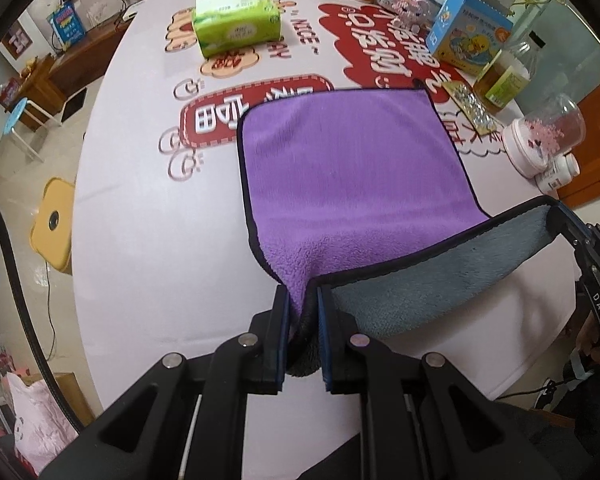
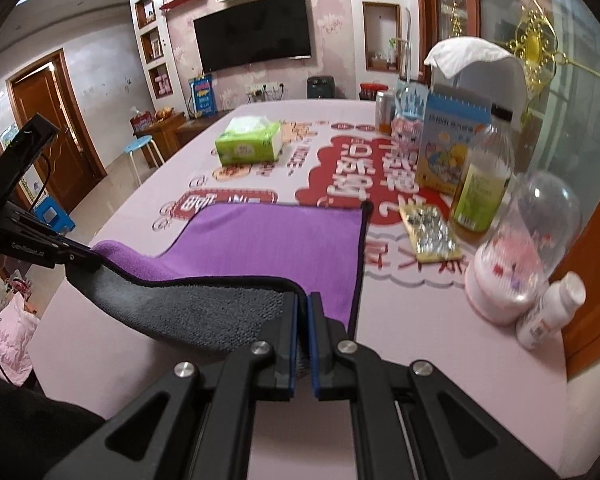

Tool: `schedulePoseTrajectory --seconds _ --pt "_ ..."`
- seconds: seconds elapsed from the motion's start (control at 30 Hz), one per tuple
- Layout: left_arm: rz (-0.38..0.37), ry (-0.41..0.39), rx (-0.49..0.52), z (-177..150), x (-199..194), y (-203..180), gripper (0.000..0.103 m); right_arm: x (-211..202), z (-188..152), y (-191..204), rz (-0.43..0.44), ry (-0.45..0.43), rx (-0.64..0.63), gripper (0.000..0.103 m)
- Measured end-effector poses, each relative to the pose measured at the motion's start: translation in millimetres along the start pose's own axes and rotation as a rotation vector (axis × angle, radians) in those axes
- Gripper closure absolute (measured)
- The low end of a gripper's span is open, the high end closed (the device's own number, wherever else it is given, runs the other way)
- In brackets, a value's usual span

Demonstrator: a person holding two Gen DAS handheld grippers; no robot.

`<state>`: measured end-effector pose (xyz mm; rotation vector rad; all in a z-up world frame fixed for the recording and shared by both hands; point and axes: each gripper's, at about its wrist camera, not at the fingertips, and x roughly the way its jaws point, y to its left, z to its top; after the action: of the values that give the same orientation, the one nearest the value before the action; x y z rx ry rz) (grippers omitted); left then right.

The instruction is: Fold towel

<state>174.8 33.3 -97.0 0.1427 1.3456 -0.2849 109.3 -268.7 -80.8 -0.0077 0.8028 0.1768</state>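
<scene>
A purple towel (image 1: 352, 168) with a grey underside and black trim lies on the pink printed tablecloth (image 1: 148, 220). Its near edge is lifted off the table, grey side showing. My left gripper (image 1: 303, 300) is shut on the near left corner. My right gripper (image 1: 556, 216) holds the near right corner at the right of the left wrist view. In the right wrist view the towel (image 2: 268, 240) stretches away, my right gripper (image 2: 303, 308) is shut on its corner, and my left gripper (image 2: 82, 262) pinches the other corner at the left.
A green tissue pack (image 1: 236, 24) sits at the far left of the table. Along the right stand a blue box (image 1: 468, 32), an oil bottle (image 2: 484, 176), a domed jar (image 2: 520, 248), a small white bottle (image 2: 548, 312) and a bead card (image 2: 432, 232). A yellow stool (image 1: 54, 224) stands beside the table.
</scene>
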Motion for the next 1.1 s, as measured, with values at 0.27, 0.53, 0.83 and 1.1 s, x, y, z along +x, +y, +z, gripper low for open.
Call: schedulePoseTrajectory --seconds 0.27,0.53,0.83,1.1 --pt "0.008 -0.101 -0.001 38.6 -11.4 0.8 0.092 10.6 36.2 -13.0 -0.029 -0.068 -0.010 0.098" --pt "-0.040 -0.189 -0.039 69.6 0.3 7.9 0.092 35.1 68.8 -31.1 -0.063 -0.125 -0.001 0.098" --pt "-0.074 -0.202 -0.099 93.9 42.6 24.1 0.090 84.4 80.8 -43.4 -0.074 -0.127 0.010 0.098" --pt "-0.030 -0.197 -0.159 107.4 68.4 36.2 0.053 123.0 73.2 -52.0 -0.061 -0.083 0.052 0.098"
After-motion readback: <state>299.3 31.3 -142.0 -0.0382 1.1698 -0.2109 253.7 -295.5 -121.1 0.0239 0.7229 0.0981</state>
